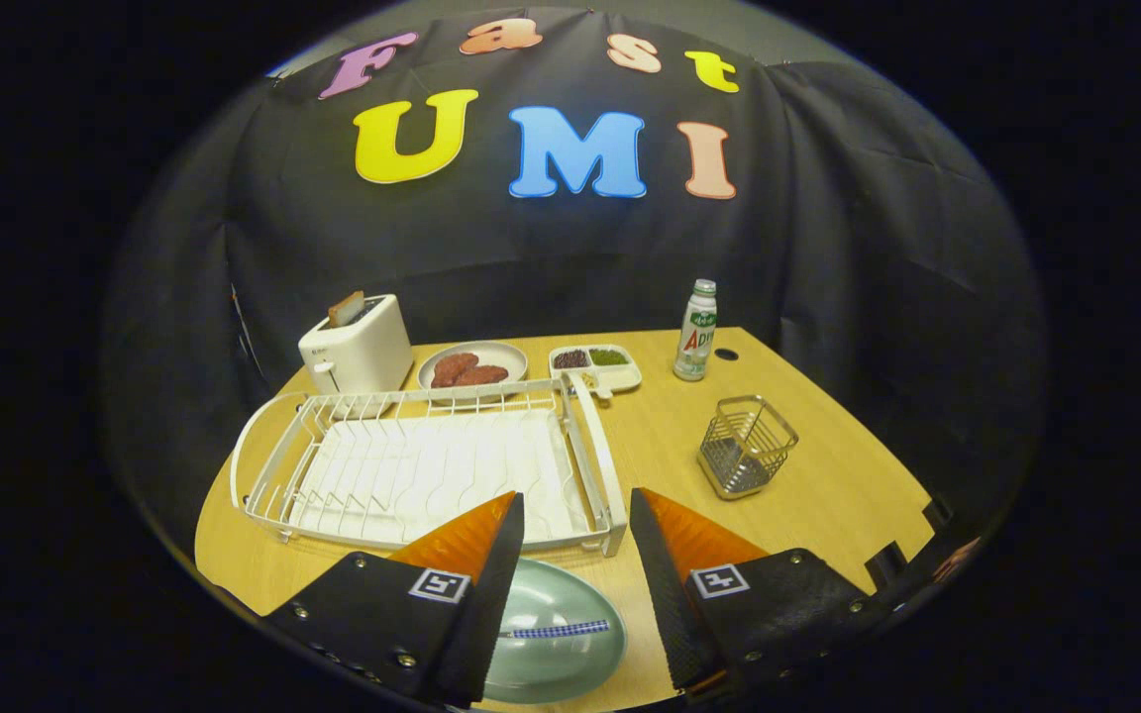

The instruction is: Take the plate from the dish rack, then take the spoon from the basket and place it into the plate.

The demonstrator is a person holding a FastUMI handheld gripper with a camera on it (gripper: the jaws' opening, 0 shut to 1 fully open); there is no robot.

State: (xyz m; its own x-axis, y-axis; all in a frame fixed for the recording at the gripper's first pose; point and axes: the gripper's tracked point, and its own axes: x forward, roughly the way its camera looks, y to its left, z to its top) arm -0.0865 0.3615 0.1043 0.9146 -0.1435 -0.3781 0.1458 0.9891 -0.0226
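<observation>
A pale green plate (556,634) lies on the wooden table (828,475) between my two fingers, near the table's front edge. A spoon with a blue checked handle (556,629) rests across the plate. My gripper (577,515) is open above them, holding nothing, its tips just in front of the white dish rack (412,465), which stands with no dishes in it. The wire basket (747,446) sits ahead to the right of the fingers, nothing sticking out of it.
Beyond the rack stand a white toaster (358,347) with bread in it, a plate with reddish-brown food (471,368), a small divided dish (595,364) and a white bottle (696,332). A small dark hole (726,354) marks the table by the bottle.
</observation>
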